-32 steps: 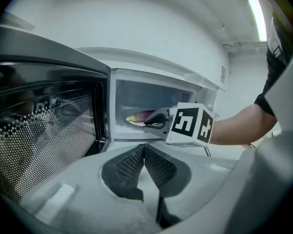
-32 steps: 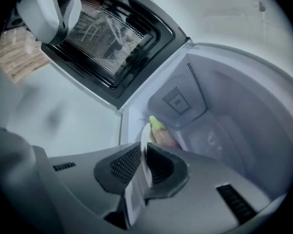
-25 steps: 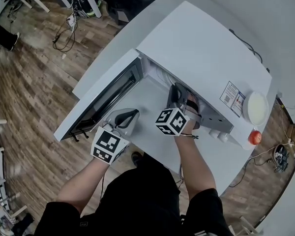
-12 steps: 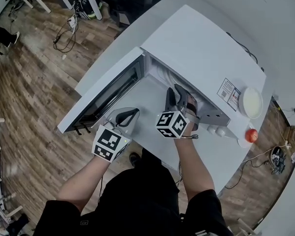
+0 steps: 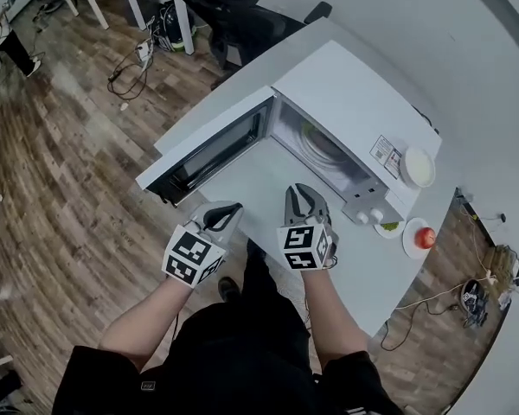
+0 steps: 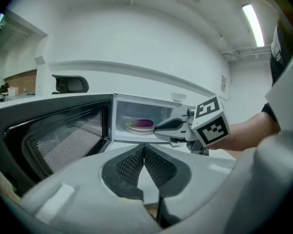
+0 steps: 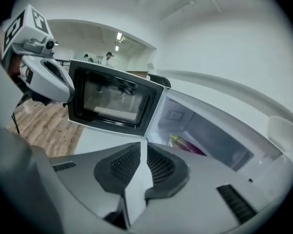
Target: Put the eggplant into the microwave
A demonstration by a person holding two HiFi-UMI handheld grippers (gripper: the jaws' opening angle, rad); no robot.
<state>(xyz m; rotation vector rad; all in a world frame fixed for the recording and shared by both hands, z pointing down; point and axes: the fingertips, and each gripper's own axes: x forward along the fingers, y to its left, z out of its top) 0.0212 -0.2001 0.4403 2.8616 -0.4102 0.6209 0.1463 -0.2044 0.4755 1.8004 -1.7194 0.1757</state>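
Observation:
The purple eggplant (image 6: 142,124) with a green stem lies on the glass turntable (image 5: 322,145) inside the open microwave (image 5: 355,102). It also shows in the right gripper view, the eggplant (image 7: 188,145) deep in the cavity. My right gripper (image 5: 298,199) hovers over the table in front of the cavity, shut and holding nothing, clear of the eggplant. My left gripper (image 5: 223,217) is beside it to the left, below the open door (image 5: 212,150), also shut and holding nothing. Each gripper's own view, left gripper (image 6: 144,150) and right gripper (image 7: 141,147), shows its pads together.
The microwave door swings out to the left over the white table (image 5: 259,180). A white bowl (image 5: 417,167) sits on top of the microwave. A red fruit (image 5: 425,237) on a plate and a small dish (image 5: 389,226) lie right of it. An office chair (image 5: 233,15) stands behind.
My right gripper has drawn back out of the microwave cavity toward me, leaving the eggplant on the turntable. The head view has pulled back. The left gripper has barely moved.

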